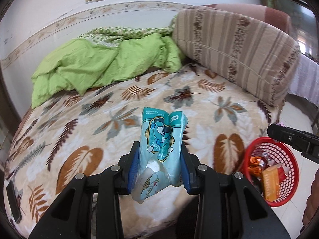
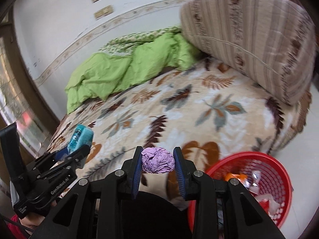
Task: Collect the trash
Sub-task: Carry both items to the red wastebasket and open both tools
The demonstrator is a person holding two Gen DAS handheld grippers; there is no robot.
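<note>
Left gripper [image 1: 159,159]: black two-finger tool with blue ribbed pads, clamped on a crumpled light-blue plastic snack wrapper with a cartoon print [image 1: 162,139]. The wrapper stands up lengthwise between the pads, its long axis running away from the camera, its top edge clear above the fingertips.

Right gripper [image 2: 157,161]: same build, closed on a crumpled ball of lilac paper [image 2: 158,163], which fills the gap between the pads near the tips.

Red plastic mesh basket [image 2: 259,159]: round, on the pale floor just beside the bed's near corner. Contents include an orange foil wrapper [image 1: 256,168], a yellow-orange packet [image 1: 270,181] and some clear and white scraps.

Governing relation: the basket lies to the right of both grippers and lower. In the right wrist view it sits close beside the right gripper; in the left wrist view it sits farther off, with the right gripper between. Judgement: the right hand is nearer and probably drops first.

Leaf-patterned beige fleece blanket [image 1: 99,119]: covers the bed beneath both grippers.

Rumpled lime-green quilt [image 1: 89,65]: against the wall.

Striped brown-and-beige cushion [image 1: 239,49]: at the bed's far right.
</note>
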